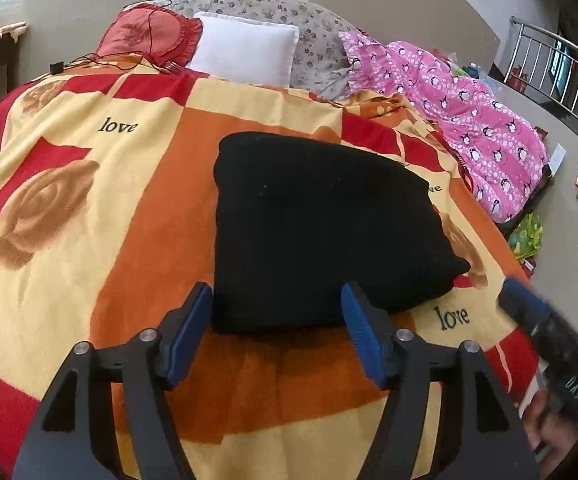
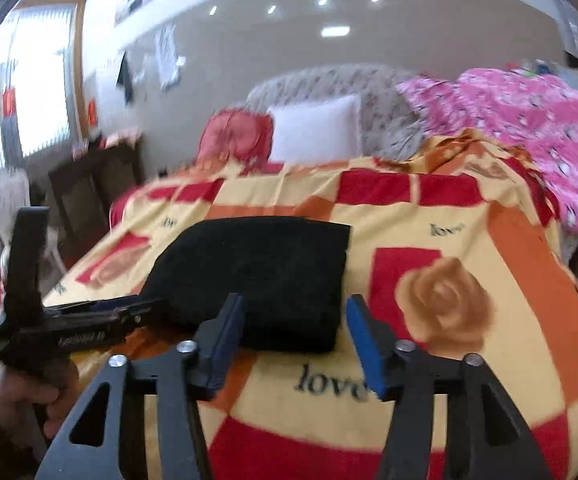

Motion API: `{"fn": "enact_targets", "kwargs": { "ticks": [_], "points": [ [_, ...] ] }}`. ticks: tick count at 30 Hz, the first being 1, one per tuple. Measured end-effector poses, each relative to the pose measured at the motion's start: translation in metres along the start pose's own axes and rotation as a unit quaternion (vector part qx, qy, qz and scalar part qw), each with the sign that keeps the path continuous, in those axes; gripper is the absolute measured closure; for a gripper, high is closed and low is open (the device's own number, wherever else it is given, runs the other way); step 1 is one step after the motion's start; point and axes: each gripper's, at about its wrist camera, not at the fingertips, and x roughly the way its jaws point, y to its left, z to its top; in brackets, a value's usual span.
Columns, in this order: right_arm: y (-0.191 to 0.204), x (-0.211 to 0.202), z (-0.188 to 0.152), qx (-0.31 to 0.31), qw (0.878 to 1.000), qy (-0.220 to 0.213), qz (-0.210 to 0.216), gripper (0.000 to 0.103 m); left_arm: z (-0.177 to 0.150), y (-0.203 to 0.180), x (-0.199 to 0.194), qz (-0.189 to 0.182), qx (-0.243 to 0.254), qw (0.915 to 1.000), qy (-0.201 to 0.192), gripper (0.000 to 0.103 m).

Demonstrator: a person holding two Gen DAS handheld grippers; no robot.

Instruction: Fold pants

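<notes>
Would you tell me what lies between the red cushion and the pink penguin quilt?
A white pillow lies between the red cushion and pink quilt, clearest in the left wrist view.

Black pants [image 1: 321, 232], folded up on the bed.

I see them as a thick, squarish black bundle with layered edges, lying flat on the rose-and-"love" patterned blanket [image 1: 89, 184] near the bed's foot end. One corner juts out to a soft point on my right. Nothing is gripping the fabric.
</notes>
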Motion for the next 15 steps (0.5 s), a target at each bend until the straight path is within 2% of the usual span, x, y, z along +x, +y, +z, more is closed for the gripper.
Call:
{"fn": "enact_targets", "kwargs": {
  "ticks": [2,7,15],
  "points": [
    [-0.008,0.000,-0.004,0.029,0.999,0.028,-0.004,0.046,-0.001,-0.003,-0.002,0.010,0.006,0.9999,-0.004,0.037],
    [-0.016,0.005,-0.007,0.049,0.997,0.051,-0.008,0.046,-0.004,-0.006,-0.005,0.026,0.013,0.9995,-0.008,0.033],
    [-0.009,0.008,-0.006,0.040,0.997,0.067,-0.011,0.044,-0.009,-0.009,-0.010,0.038,0.020,0.9990,-0.012,0.033]
  ]
}}
